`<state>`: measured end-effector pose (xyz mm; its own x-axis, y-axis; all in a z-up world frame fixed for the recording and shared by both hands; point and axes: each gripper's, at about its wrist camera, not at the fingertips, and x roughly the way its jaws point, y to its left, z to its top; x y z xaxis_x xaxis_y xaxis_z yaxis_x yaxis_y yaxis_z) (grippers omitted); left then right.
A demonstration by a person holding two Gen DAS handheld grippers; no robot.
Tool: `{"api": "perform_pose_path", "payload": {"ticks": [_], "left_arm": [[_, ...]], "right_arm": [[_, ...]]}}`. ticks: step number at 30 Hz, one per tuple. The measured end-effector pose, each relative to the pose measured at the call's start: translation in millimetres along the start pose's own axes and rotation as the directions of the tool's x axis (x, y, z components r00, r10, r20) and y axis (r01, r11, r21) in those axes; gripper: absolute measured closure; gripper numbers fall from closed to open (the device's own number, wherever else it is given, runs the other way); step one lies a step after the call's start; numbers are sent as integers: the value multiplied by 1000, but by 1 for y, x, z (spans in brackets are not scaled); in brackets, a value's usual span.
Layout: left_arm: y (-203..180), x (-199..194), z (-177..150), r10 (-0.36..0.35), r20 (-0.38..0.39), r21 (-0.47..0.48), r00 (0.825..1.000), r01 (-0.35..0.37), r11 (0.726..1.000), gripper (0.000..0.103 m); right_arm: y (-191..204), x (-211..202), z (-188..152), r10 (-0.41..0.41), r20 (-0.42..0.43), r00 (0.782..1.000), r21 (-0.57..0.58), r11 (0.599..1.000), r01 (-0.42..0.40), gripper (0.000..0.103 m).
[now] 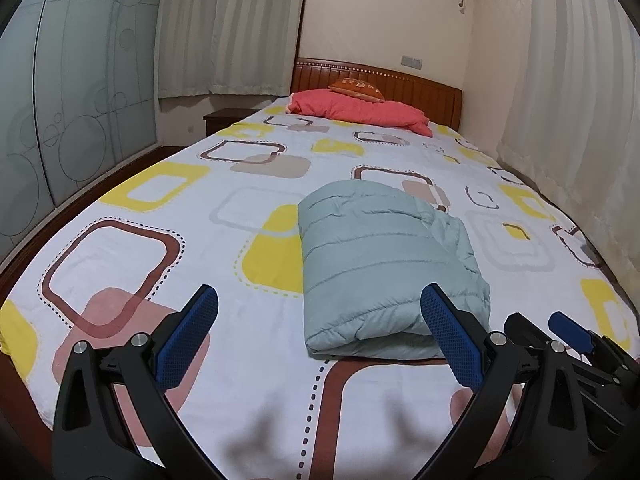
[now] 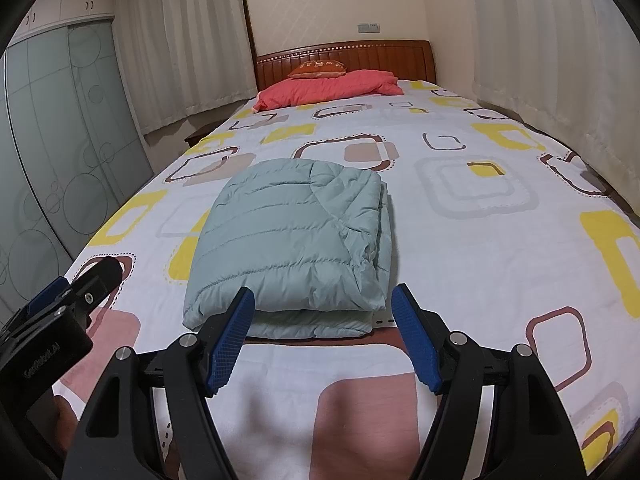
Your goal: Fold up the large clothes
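A pale green quilted jacket (image 1: 384, 268) (image 2: 292, 240) lies folded into a thick rectangle on the patterned bedsheet (image 1: 160, 220) (image 2: 480, 240). My left gripper (image 1: 320, 300) hovers open just short of the bundle's near left corner, nothing between its blue pads. My right gripper (image 2: 322, 298) also stands open, in front of the bundle's near edge, with its fingertips framing that edge without touching it. Each gripper shows at the edge of the other's view: the right gripper (image 1: 560, 332) at lower right, the left gripper (image 2: 80, 284) at lower left.
A pink folded duvet (image 1: 360, 112) (image 2: 328, 88) and an orange cushion (image 1: 356, 88) (image 2: 318, 69) lie by the wooden headboard (image 1: 420, 88). Curtains (image 1: 568, 100) hang along the right wall, a frosted wardrobe (image 1: 60, 120) stands left. A nightstand (image 1: 224, 118) sits beside the bed.
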<state>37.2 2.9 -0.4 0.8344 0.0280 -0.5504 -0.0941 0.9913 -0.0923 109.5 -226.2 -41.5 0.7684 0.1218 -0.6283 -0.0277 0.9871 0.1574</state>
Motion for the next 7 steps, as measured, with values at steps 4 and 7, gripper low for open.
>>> {"api": "perform_pose_path", "payload": {"ticks": [4,7], "left_arm": [[5,4,0,-6,-11,-20,1000,6,1000,2],[9,10,-2,5,-17,-22,1000,-6,1000,2]], "right_arm": [[-2,1,-1,0,2,1000,4,1000,0,33],[-6,4,-1,-3,-2,1000,10,1000,3,33]]}}
